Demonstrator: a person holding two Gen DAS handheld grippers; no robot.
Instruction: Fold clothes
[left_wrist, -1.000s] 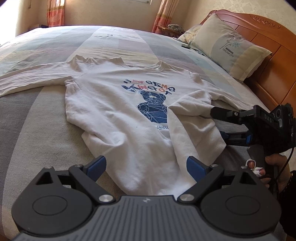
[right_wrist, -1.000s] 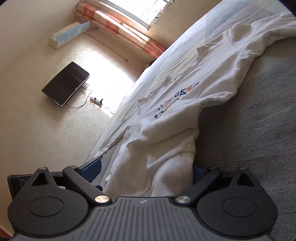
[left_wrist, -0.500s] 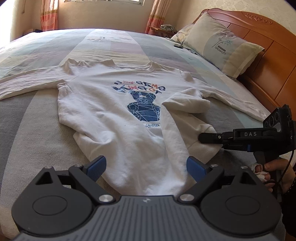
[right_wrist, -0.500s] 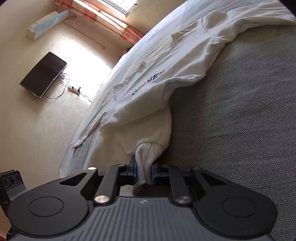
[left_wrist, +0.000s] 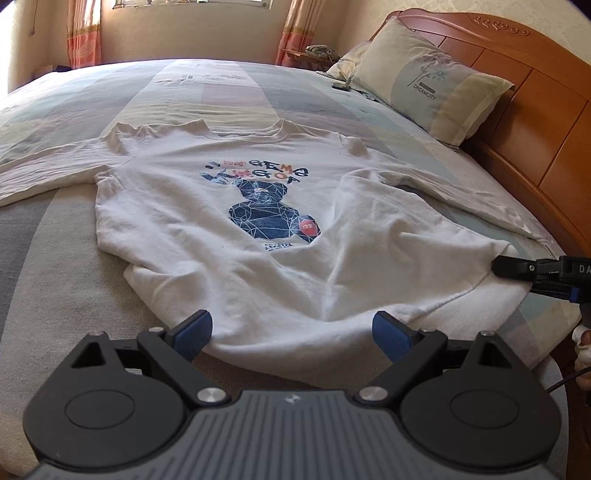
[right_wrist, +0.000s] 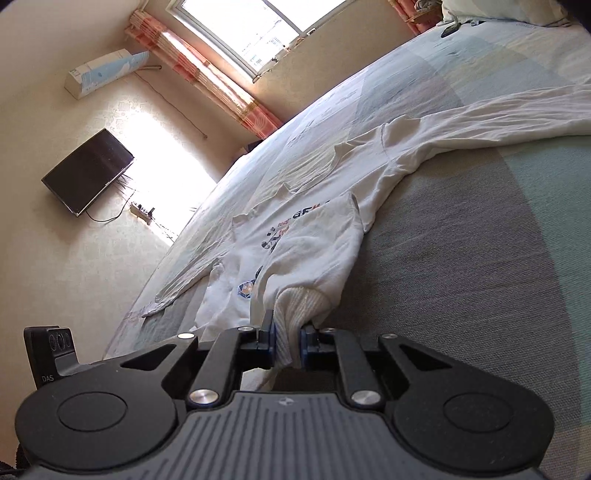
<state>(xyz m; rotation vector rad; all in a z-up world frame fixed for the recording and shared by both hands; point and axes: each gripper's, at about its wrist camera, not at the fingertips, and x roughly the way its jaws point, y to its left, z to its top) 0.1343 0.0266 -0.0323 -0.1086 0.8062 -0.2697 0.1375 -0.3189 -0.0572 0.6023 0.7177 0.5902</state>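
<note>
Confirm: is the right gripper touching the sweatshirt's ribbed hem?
Touching. The right wrist view shows the right gripper pads clamped on the sweatshirt's ribbed hem.

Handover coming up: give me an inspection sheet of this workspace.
Surface: bed, patchwork cover, grey near edge.
Job's things: white sweatshirt face up, both sleeves spread out, one hem corner pulled sideways.
Clutter: pillow by headboard; small dark item beside it.
Grippers: left gripper open over the hem; right gripper shut on the ribbed hem corner.
Cables: wall cords below TV; power strip.
Surroundings: window, curtains, air conditioner.
</note>
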